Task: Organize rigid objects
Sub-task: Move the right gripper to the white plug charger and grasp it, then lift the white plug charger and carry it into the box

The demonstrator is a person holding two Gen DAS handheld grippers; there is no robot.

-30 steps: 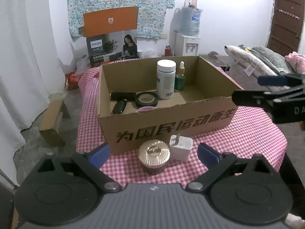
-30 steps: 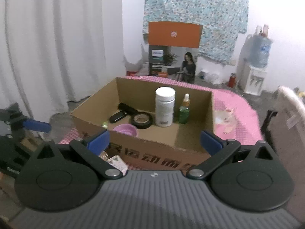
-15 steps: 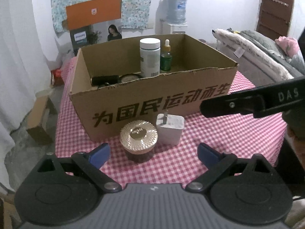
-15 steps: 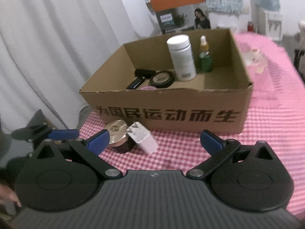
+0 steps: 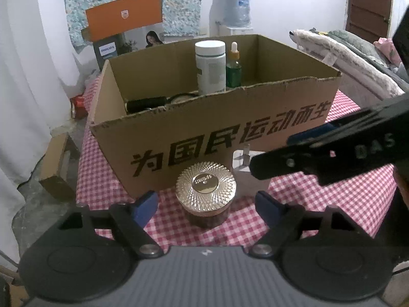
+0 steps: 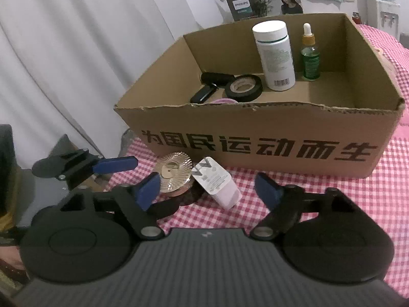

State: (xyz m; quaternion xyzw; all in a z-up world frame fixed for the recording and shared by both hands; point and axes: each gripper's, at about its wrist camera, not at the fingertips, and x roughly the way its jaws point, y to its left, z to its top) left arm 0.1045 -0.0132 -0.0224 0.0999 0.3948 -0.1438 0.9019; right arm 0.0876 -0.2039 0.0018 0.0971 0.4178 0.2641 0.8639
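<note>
A jar with a gold ribbed lid [image 5: 205, 185] [image 6: 174, 172] and a white plug adapter [image 5: 249, 171] [image 6: 216, 183] stand on the checked cloth in front of a cardboard box [image 5: 225, 140] [image 6: 258, 148]. In the box are a white bottle [image 5: 210, 67] [image 6: 274, 55], a green dropper bottle [image 5: 233, 67] [image 6: 310, 53], black tape [image 6: 243, 87] and a black torch [image 5: 145, 104]. My left gripper [image 5: 205, 206] is open, just short of the jar. My right gripper [image 6: 207, 188] is open, its fingers either side of the adapter.
The table's pink checked cloth [image 5: 332, 197] ends close on the left at a white curtain [image 6: 76, 51]. A Philips carton [image 5: 122, 33] and a water dispenser [image 5: 236, 7] stand behind. A bed [image 5: 358, 51] lies at right.
Both grippers have dropped and moved in toward the jar and adapter in front of the box. The right gripper now reaches across in the left wrist view.
</note>
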